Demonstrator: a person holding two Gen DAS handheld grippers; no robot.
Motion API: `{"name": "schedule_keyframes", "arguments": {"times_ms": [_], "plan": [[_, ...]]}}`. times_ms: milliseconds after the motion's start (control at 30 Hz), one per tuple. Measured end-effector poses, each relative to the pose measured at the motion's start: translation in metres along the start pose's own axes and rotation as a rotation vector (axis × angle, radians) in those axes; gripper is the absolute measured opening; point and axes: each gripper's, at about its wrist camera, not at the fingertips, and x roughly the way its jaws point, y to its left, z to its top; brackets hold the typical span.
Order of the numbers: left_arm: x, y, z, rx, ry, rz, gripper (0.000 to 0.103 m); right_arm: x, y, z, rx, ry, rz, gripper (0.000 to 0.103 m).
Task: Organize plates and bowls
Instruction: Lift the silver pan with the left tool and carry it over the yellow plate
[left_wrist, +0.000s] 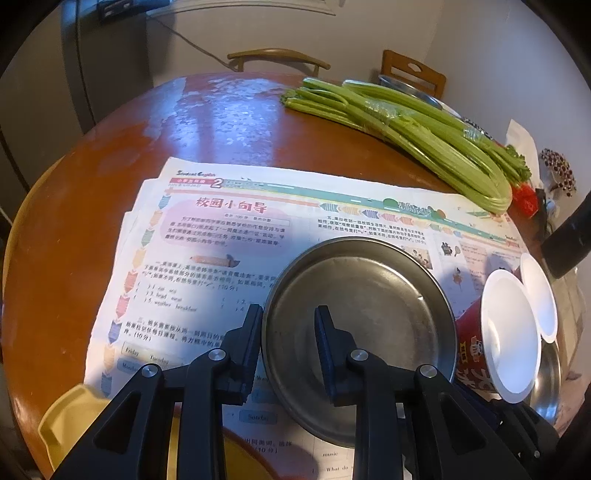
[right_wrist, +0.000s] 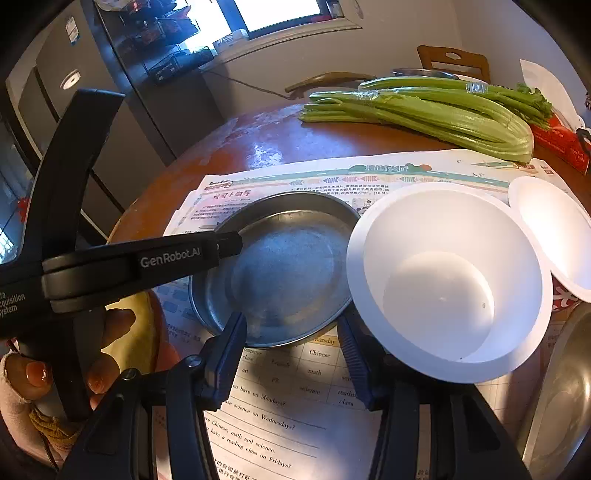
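A shallow steel plate (left_wrist: 369, 314) (right_wrist: 288, 273) lies on a printed newspaper. My left gripper (left_wrist: 290, 328) (right_wrist: 229, 247) is shut on the plate's left rim, one finger outside and the other inside. A white bowl (left_wrist: 509, 332) (right_wrist: 443, 288) with a red outside sits tilted just right of the plate. A second white bowl (left_wrist: 541, 295) (right_wrist: 554, 229) is behind it. My right gripper (right_wrist: 293, 341) hovers over the plate's near edge, open, with only plate and paper between its fingers. The nearer bowl's rim overlaps its right finger.
The newspaper (left_wrist: 221, 240) (right_wrist: 295, 406) covers a round wooden table (left_wrist: 74, 221). Celery stalks (left_wrist: 406, 125) (right_wrist: 424, 107) lie at the far right. A steel bowl (right_wrist: 554, 406) sits at the near right. A hand (right_wrist: 110, 332) holds the left gripper. Chairs stand behind the table.
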Motion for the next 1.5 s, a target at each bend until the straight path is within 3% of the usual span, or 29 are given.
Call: {"name": "schedule_keyframes", "arguments": {"times_ms": [833, 1500], "plan": [[-0.090, 0.007, -0.019, -0.026, -0.139, -0.026, 0.034, -0.055, 0.028, -0.004, -0.088, -0.090, 0.064, 0.052], [-0.153, 0.030, -0.048, -0.067, -0.217, -0.002, 0.034, -0.096, 0.062, -0.013, -0.170, -0.133, 0.137, 0.052]]}}
